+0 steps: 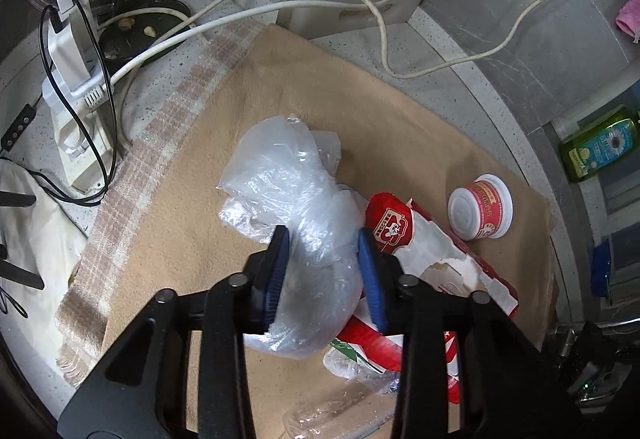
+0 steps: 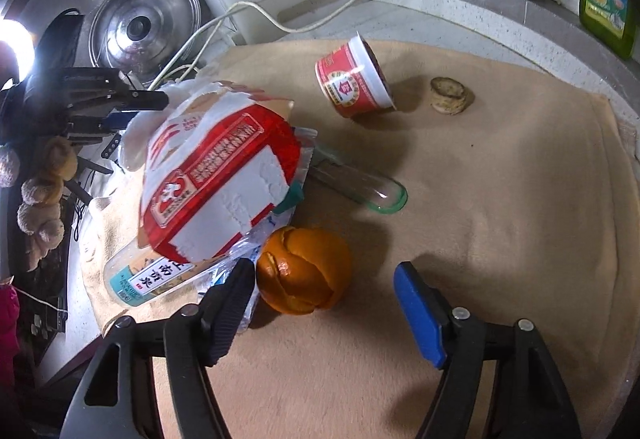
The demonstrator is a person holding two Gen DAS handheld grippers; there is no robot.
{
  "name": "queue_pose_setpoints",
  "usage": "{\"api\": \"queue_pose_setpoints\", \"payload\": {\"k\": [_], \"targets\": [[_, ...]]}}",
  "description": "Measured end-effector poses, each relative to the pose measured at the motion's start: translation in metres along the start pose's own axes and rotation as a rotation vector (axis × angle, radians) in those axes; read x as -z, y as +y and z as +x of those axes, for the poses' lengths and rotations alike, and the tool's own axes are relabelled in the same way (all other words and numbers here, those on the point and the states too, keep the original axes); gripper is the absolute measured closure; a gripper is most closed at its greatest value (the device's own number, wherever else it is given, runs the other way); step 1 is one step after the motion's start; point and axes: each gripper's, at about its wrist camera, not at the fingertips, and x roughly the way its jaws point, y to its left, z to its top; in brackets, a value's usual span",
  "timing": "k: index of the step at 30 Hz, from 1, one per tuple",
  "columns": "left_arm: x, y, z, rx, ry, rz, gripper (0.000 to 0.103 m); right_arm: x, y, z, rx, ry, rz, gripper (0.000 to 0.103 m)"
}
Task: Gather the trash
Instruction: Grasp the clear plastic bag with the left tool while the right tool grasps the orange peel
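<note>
In the left wrist view the left claw point(image 1: 323, 235) sits low at centre frame, its blue pads point(image 1: 370, 271) pinching a crumpled clear plastic bag point(image 1: 288, 175) from both sides; the bag bulges up and away from the pads toward mid-frame. Just right of the bag lies a torn red-and-white carton point(image 1: 404, 235), touching it, and farther right a small red-and-white cup point(image 1: 480, 207) rests on the tan cloth point(image 1: 280, 79) that covers the bench point(image 1: 500, 39). White cables point(image 1: 380, 19) loop across the upper half, and a power strip point(image 1: 76, 107) lies at the left edge.

In the right wrist view the right claw point(image 2: 324, 291) is spread wide at the bottom, nothing gripped. An orange peel point(image 2: 304, 271) lies between its fingers, close beside the black left one. Above and left of it the carton point(image 2: 216, 175) leans over a labelled bottle point(image 2: 136, 279). A clear tube point(image 2: 360, 187) lies mid-frame, the cup point(image 2: 352, 79) on its side above it, a small brown lump point(image 2: 452, 95) to the cup's right.
</note>
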Motion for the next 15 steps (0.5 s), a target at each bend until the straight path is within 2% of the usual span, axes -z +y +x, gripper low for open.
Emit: {"api": "queue_pose_setpoints", "payload": {"k": [5,7,15], "targets": [[0.001,0.003,-0.006,0.01,-0.021,-0.006,0.076,-0.001,-0.003,0.007,-0.014,0.011,0.027,0.037],[0.001,0.006,-0.009,0.013,-0.029,-0.011,0.077,-0.002,-0.001,0.007,-0.021,0.011,0.021,0.054],[0.001,0.018,-0.032,0.006,-0.093,-0.025,0.08,0.0,0.0,0.002,-0.031,0.007,0.034,0.06]]}}
